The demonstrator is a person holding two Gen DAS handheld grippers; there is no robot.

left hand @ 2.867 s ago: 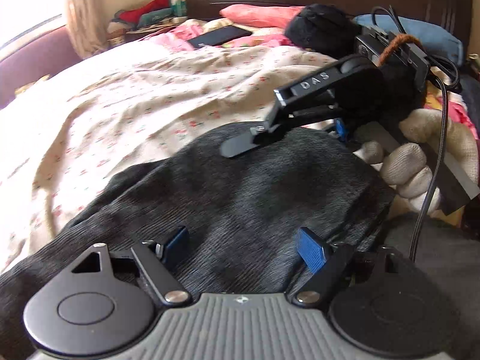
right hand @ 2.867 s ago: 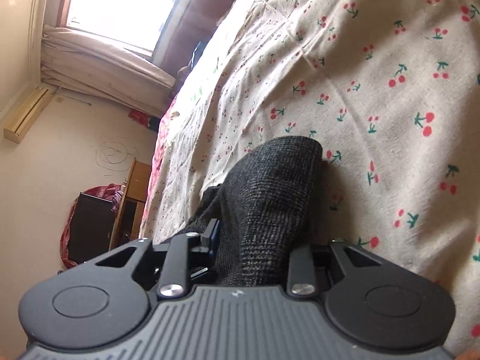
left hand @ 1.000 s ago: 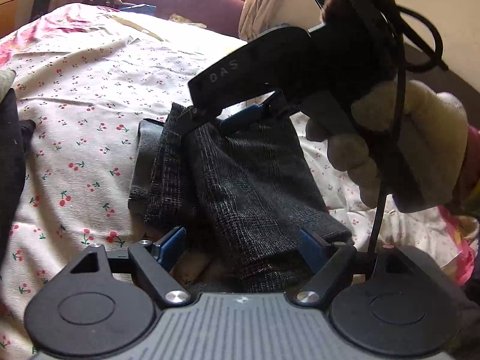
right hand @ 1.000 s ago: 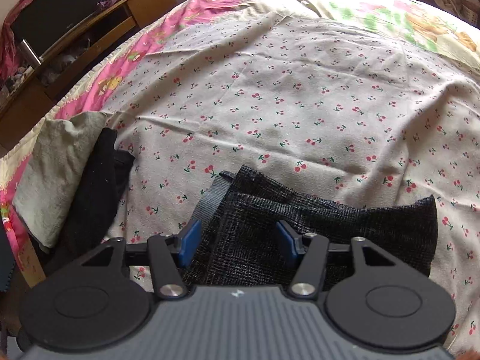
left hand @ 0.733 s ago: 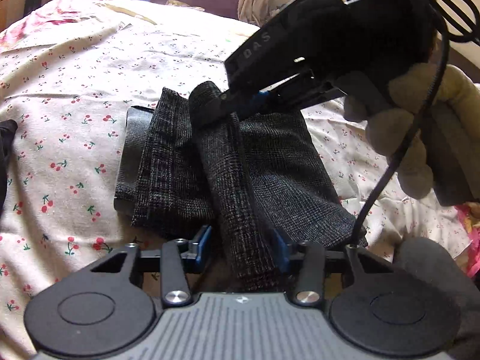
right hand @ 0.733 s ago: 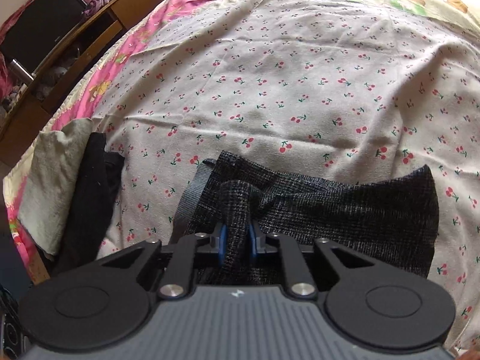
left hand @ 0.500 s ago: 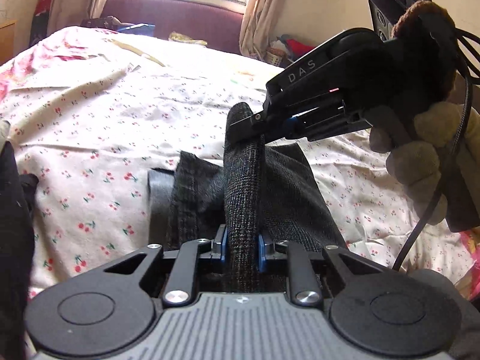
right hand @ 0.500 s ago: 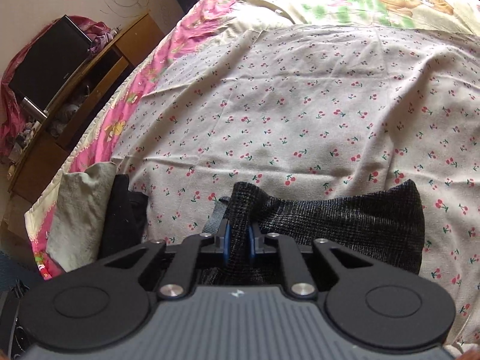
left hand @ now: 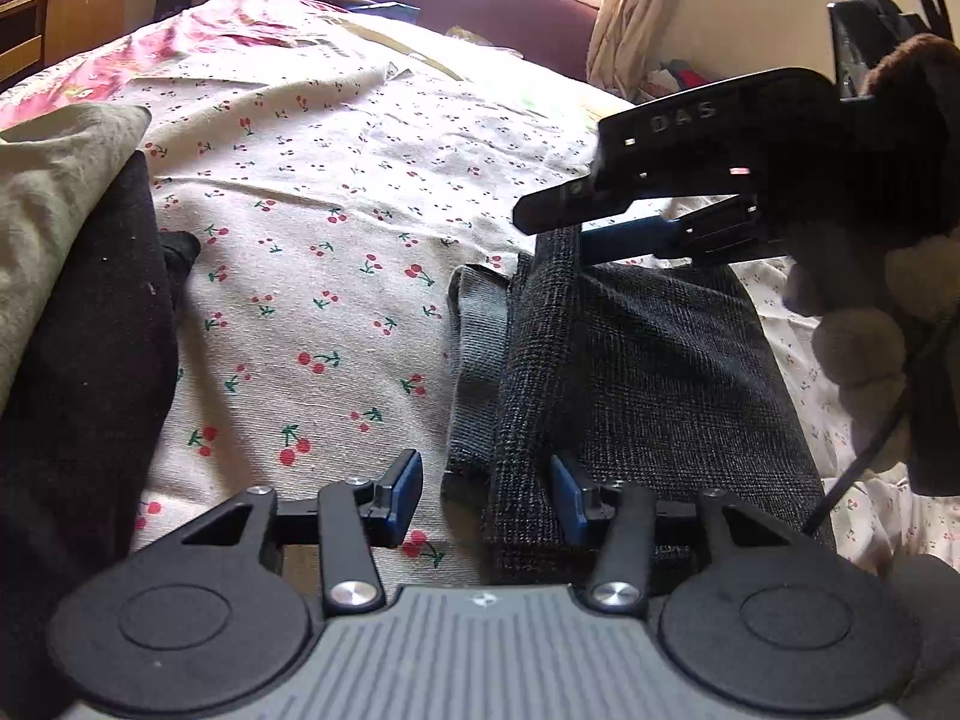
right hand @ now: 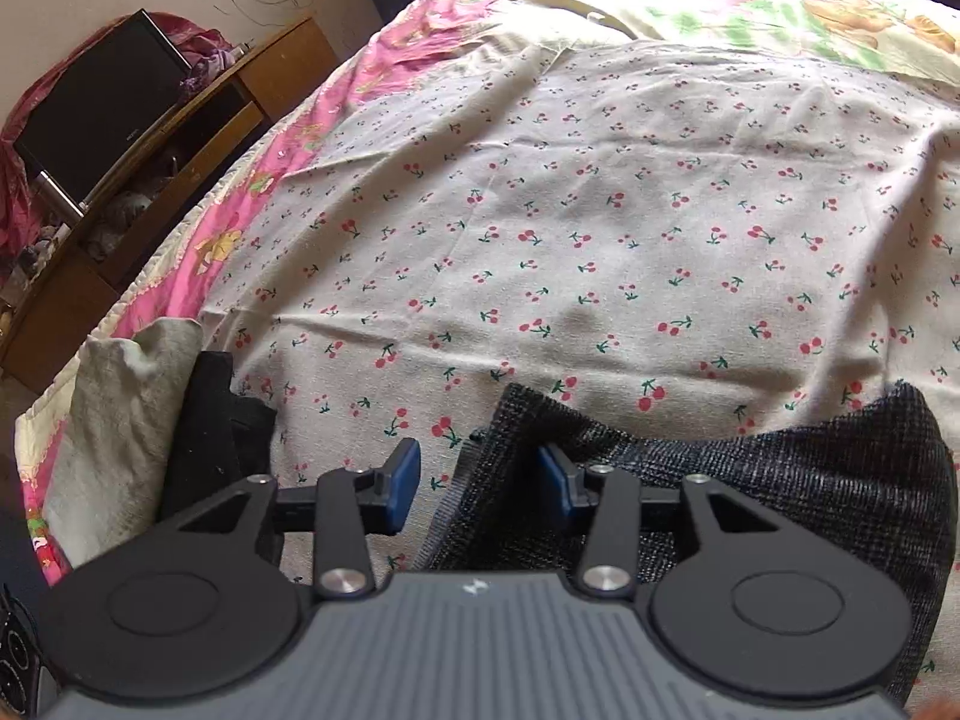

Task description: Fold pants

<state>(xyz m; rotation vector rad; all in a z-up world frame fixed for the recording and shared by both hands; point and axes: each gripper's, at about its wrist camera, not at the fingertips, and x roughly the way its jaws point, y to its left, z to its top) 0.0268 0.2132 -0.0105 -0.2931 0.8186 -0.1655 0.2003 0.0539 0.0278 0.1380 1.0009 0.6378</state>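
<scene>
The folded pants (left hand: 648, 360) lie on the bed (left hand: 336, 192), right of centre; a pile of clothes (left hand: 78, 312) sits at the left edge; a cabinet (right hand: 180, 138) stands far left, beyond the bed.

My left gripper (left hand: 486, 495) points steeply down, and its jaws are opening. The blue fingers (left hand: 405, 495) stand apart, with a fold of the pants (left hand: 660, 372) between them; the right-hand pad touches the cloth, the left-hand one is clear of it. My right gripper (right hand: 477, 483) points down at much the same tilt, jaws opening too, cloth edge between its fingers (right hand: 401, 483) without being pinched. From the left wrist I see it reaching in from the right (left hand: 576, 222), held by my gloved right hand (left hand: 864, 330), a cable hanging below.
</scene>
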